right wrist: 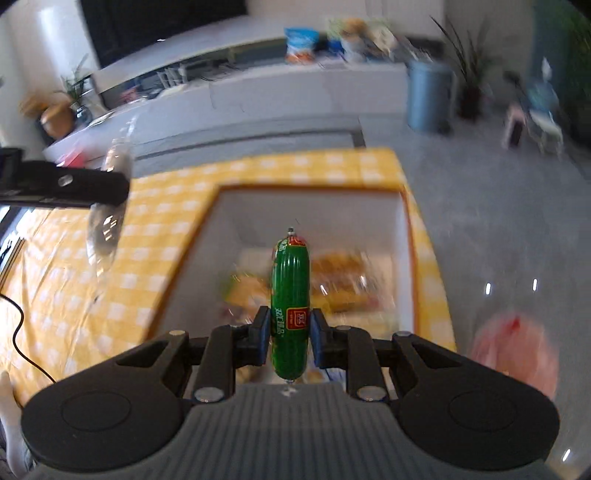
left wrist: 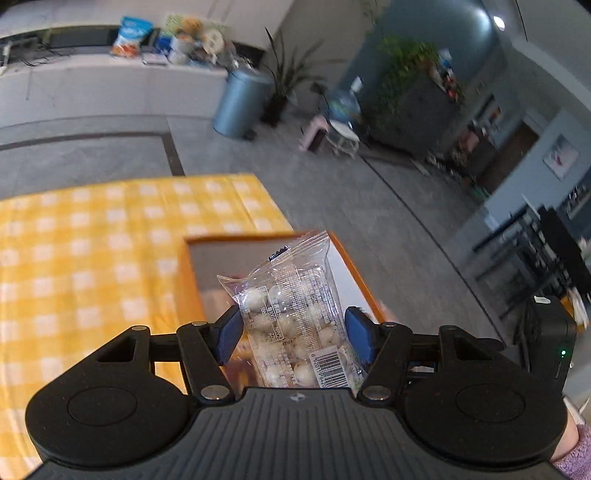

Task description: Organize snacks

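Note:
My left gripper (left wrist: 293, 323) is shut on a clear packet of white round sweets (left wrist: 295, 291), which stands upright between the blue pads (left wrist: 229, 332). Behind it is an orange-rimmed box (left wrist: 258, 237) on a yellow checked tablecloth (left wrist: 92, 258). My right gripper (right wrist: 290, 318) is shut on a green sausage with a red label (right wrist: 290, 280), held upright above the box (right wrist: 310, 189). The box's white inside holds several blurred snack packets (right wrist: 343, 280). In the right wrist view, a left gripper finger (right wrist: 92, 188) and its clear packet (right wrist: 107, 221) hang over the cloth left of the box.
The box sits near the table's right corner, with grey floor (left wrist: 369, 206) beyond. A blue bin (left wrist: 242, 103) and potted plants stand by a white counter carrying snack bags (left wrist: 131, 35). A black cable (right wrist: 18, 332) lies on the cloth. A blurred pink shape (right wrist: 517, 354) is at lower right.

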